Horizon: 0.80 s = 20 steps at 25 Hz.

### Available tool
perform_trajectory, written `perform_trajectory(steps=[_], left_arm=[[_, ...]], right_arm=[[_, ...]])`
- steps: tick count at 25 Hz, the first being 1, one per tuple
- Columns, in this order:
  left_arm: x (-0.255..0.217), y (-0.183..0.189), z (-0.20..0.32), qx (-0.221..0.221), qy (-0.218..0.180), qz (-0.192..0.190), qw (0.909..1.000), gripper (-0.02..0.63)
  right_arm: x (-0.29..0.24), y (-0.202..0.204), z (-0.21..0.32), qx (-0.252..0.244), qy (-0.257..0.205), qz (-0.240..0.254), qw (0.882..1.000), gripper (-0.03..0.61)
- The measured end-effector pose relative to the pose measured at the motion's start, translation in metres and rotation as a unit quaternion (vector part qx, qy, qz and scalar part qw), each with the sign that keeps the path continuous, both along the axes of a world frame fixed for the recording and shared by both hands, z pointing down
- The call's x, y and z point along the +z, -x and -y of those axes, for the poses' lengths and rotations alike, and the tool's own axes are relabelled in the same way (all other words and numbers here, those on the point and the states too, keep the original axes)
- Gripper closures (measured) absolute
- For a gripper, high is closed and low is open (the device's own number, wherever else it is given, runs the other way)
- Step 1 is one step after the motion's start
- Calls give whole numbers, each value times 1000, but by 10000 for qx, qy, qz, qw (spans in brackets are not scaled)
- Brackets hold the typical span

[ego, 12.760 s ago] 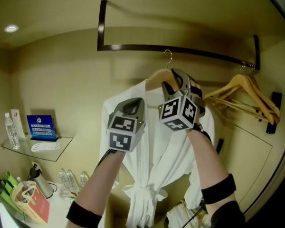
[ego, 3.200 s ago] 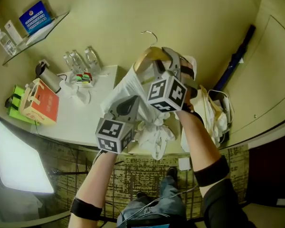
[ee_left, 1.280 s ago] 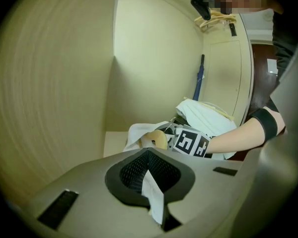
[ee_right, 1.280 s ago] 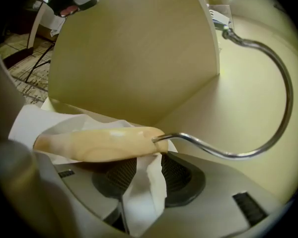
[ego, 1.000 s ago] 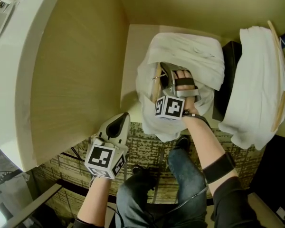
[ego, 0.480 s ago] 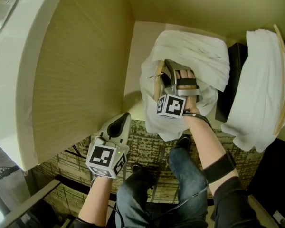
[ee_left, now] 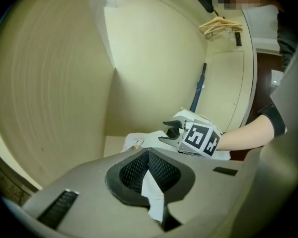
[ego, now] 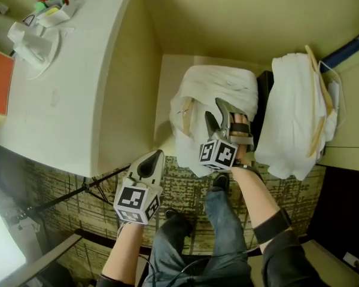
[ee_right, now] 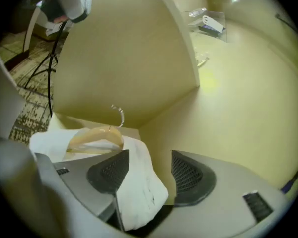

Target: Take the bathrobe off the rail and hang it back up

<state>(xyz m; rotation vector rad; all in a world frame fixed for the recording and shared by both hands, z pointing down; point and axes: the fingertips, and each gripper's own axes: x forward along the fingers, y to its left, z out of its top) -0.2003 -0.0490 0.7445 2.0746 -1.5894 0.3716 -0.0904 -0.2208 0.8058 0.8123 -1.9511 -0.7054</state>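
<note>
Head view, largest first: bench [ego: 60, 94] at the upper left, its side panel walling one side of a nook with a pale ledge [ego: 166, 79] at the bottom. Bathrobe [ego: 221, 91]: off the rail, heaped on that ledge in the corner, its near edge hanging over the carpet [ego: 185, 187]. The first half of your task reads as done. The lift and the re-hang are all left, and no rail shows in this view. The heap's long axis runs from the back wall towards you, top to bottom of the view. Second white bundle [ego: 290, 118]: carries wooden hangers and lies just beside the robe on the right. Right gripper [ego: 217, 116]: over the near end of the heap, jaws wide apart after just opening and then drawing in slightly. The right gripper view shows a fold of robe lying between them, against one pad and clear of the other, so you have no grip on it. Left gripper [ego: 155, 156]: well apart from the robe, beside the bench panel, jaws together. A thin white sliver shows in their seam, not identifiable. Hanger [ego: 186, 115]: wooden, inside the robe's shoulders at the heap's left edge, lying along the heap. Hook [ee_right: 118, 114]: bare, pointing away from the robe at the bench panel; judged to be the part you must bring to the rail.
</note>
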Motion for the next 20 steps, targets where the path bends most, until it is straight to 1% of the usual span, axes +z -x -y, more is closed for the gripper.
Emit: perform_trajectory(steps=[1,2,4,5,7,9,12,14,16,18,20], left_arm=[[-22,-4,2,55,-56,3,10000,614],[-45,-8,2,113,-108,10,9999,614],[-90,-16,-1,192,-225,12,9996,614],[-112,-19,-5,218,-282,10,9994,614],[-157,-25,-16,295,-353,43,9989,614],[-201,-28,-25,382,-474,124,9981,614],[-256,-27,-29,498,-782,303,9952,614],[-288,-26,-33,554,-981,429,9927,614],[-315,-25,-41,582,-1153,518,9903,614],[-339,-24,-49,616,-1293,557,9881,614],[-359,-22,-55,621,-1420,552,9864,614]], right_arm=[[-26,-5,-3,102,15,162,9998,313],[-53,-10,-8,187,28,336,9993,357],[-109,-19,-25,255,82,653,9975,474],[-136,-23,-37,247,134,787,9965,505],[-188,-31,-65,221,238,1023,9942,546],[-236,-39,-90,233,283,1248,9915,555],[-301,-52,-112,328,212,1555,9871,555],[-336,-60,-126,327,196,1713,9845,555],[-366,-66,-141,251,290,1976,9795,557],[-395,-72,-156,246,508,2418,9687,555],[-422,-78,-167,325,866,3025,9486,555]])
